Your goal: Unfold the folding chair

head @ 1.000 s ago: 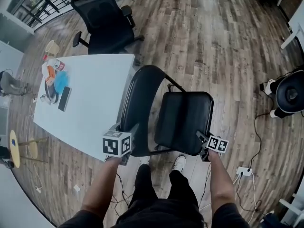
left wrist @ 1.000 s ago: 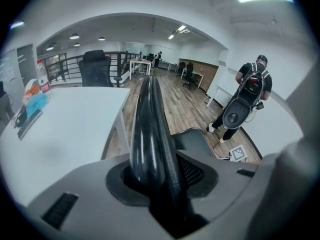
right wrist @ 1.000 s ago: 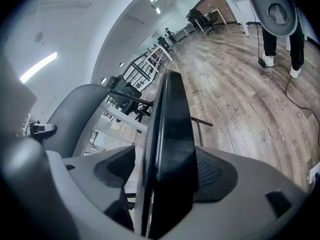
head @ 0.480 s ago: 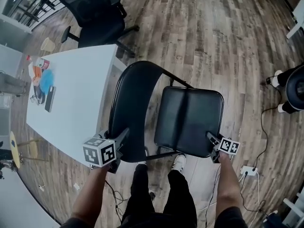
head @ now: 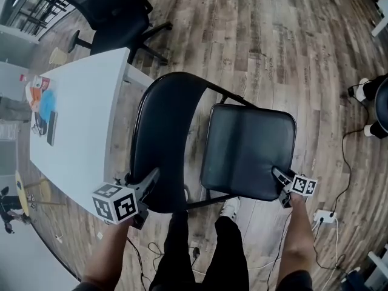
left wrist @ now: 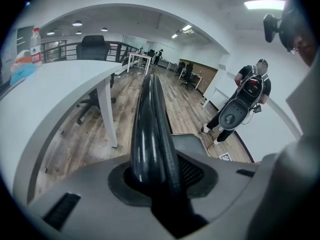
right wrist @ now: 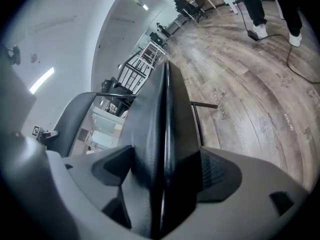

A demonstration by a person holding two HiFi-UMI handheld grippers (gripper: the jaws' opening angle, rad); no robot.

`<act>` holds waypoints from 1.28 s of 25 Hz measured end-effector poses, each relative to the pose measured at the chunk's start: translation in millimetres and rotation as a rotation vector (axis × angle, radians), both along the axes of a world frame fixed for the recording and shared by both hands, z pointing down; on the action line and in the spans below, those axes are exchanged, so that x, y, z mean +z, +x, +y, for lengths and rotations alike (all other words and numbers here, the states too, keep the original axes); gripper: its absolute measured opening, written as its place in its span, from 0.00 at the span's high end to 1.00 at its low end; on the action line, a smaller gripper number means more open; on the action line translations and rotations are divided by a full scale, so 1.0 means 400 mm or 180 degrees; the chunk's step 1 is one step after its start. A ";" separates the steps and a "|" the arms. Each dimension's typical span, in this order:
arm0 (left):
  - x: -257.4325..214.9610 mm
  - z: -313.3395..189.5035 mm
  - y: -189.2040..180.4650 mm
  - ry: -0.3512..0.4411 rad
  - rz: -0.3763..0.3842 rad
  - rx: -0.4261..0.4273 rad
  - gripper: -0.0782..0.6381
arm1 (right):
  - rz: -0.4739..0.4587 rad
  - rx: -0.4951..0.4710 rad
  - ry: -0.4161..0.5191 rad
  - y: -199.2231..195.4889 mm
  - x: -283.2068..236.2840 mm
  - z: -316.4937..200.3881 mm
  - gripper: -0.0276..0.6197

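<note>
The black folding chair stands partly opened in front of me in the head view. Its curved backrest [head: 163, 132] is at the left and its padded seat [head: 248, 150] lies nearly flat at the right. My left gripper [head: 151, 177] is shut on the lower rim of the backrest, whose glossy tube [left wrist: 150, 129] runs between the jaws. My right gripper [head: 279, 176] has the near right corner of the seat between its jaws. The seat edge [right wrist: 165, 114] fills the gap and touches both pads while the jaws are opening.
A white table [head: 79, 120] stands close on the left with small items [head: 42, 102] at its far end. A black office chair [head: 109, 11] is beyond it. A power strip with cables [head: 330, 216] lies on the wood floor at the right. My shoe [head: 229, 208] is under the seat.
Both grippers have sunk with the chair. The seat has swung down and away from the backrest and now lies flatter and wider in view.
</note>
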State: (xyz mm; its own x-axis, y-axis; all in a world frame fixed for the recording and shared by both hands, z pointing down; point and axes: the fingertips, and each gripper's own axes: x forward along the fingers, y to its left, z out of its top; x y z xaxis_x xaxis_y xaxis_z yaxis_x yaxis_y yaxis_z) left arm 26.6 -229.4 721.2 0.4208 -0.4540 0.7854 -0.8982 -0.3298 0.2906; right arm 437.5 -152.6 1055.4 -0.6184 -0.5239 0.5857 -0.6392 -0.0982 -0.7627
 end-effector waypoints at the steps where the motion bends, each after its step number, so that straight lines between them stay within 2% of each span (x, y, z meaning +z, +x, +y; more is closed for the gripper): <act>1: -0.001 -0.001 0.005 0.0007 0.0002 0.0004 0.71 | -0.0011 0.0003 0.0011 0.002 0.007 -0.003 0.37; 8: 0.002 0.021 0.102 0.0006 -0.0023 0.0048 0.73 | 0.0073 0.0020 -0.0040 0.043 0.071 0.009 0.32; 14: 0.001 0.021 0.113 0.0111 -0.0049 0.0071 0.72 | -0.0060 -0.0075 0.0088 0.057 0.065 0.006 0.32; 16: -0.024 0.014 0.109 0.0313 -0.0013 0.0039 0.67 | -0.0051 -0.0071 0.0123 0.083 0.060 0.012 0.32; 17: -0.047 0.007 0.103 0.0470 -0.0023 0.0010 0.61 | -0.0002 -0.0068 0.0137 0.105 0.057 0.011 0.32; 19: -0.093 -0.002 0.086 0.0731 -0.0146 -0.0048 0.56 | 0.0229 -0.0039 0.0235 0.164 0.034 -0.002 0.32; 22: -0.139 0.001 0.056 0.0838 -0.0289 -0.0199 0.56 | 0.0678 0.0169 0.0643 0.227 -0.088 -0.041 0.32; 24: -0.174 0.009 0.040 0.0874 -0.0345 -0.0296 0.56 | 0.0983 0.0231 0.0908 0.215 -0.213 -0.064 0.32; 27: -0.260 0.024 0.041 0.1074 -0.0388 -0.0362 0.56 | 0.1301 0.0163 0.1159 0.125 -0.402 -0.072 0.33; 30: -0.356 0.049 0.071 0.1227 -0.0184 -0.0377 0.60 | 0.1501 -0.0033 0.1359 -0.024 -0.625 -0.045 0.34; 31: -0.390 0.051 0.084 0.1305 -0.0105 -0.0381 0.63 | 0.1656 -0.0081 0.1480 -0.066 -0.708 -0.041 0.44; 32: -0.426 0.049 0.097 0.1421 -0.0040 -0.0393 0.65 | 0.1830 -0.0101 0.1626 -0.100 -0.792 -0.042 0.61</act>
State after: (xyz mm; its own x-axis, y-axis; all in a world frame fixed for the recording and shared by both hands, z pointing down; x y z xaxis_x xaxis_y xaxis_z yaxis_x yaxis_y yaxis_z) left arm 65.5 -209.8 550.8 0.3340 -0.7950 0.5064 -0.9412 -0.3105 0.1332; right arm 397.3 -169.6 738.7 -0.3091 -0.8029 0.5097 -0.9455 0.2019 -0.2554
